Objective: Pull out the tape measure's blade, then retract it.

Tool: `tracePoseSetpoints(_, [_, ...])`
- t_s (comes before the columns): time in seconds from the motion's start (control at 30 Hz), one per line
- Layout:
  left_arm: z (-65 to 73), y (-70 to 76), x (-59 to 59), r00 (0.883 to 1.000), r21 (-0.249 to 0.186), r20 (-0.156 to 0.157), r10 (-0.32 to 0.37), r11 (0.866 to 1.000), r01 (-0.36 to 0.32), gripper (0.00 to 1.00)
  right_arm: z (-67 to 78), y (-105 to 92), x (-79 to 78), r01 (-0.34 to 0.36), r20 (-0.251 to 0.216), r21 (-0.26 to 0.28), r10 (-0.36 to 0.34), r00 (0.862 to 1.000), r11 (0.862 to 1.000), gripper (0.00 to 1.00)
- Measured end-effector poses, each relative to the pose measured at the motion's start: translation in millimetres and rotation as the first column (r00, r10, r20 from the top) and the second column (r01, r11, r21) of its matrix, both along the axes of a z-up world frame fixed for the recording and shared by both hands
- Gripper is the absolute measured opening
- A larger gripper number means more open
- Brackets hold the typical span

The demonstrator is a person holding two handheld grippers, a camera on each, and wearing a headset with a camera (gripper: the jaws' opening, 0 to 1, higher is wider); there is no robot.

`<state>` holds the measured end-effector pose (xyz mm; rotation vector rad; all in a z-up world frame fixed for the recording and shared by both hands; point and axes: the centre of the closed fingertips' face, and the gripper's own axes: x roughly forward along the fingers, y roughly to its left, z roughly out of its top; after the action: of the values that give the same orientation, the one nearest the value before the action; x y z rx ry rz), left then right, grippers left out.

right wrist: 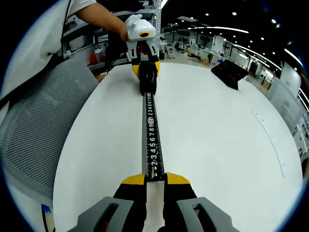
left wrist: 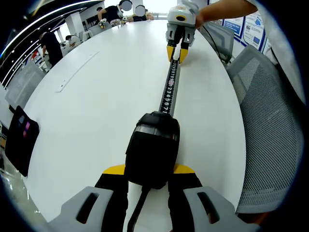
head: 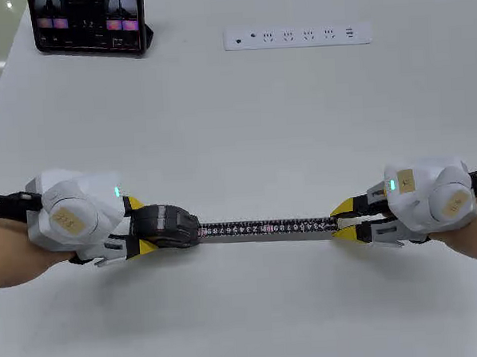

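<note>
While left gripper clamps one tape measure, right gripper pinches its blade.

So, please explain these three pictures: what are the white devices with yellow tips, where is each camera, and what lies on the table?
They are hand-held two-jaw grippers; a person holds one in each hand. The wide picture comes from a camera on the person's head; each round picture comes from a camera on one gripper. The left gripper clamps the black tape measure case. The right gripper pinches the end of the blade, pulled out between them. On the white table are also a power strip and a dark screen.
</note>
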<state>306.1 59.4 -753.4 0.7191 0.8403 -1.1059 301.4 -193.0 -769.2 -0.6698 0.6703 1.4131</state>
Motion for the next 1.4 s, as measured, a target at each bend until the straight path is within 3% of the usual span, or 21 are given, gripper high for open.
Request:
tracePoseSetpoints(0.6, [0.3,-1.0,0.2,1.0,-0.002,-0.003,0.005,1.0,-0.005,0.26,0.7,-30.2,-1.9,0.017,-0.003,-0.044,-0.017,1.0,0.999,0.08])
tracePoseSetpoints(1.4, [-0.8,-1.5,1.7,1.0,0.006,-0.012,0.024,1.0,-0.024,0.28,-4.2,-29.3,-1.7,0.008,-0.043,-0.081,-0.012,0.999,0.997,0.1])
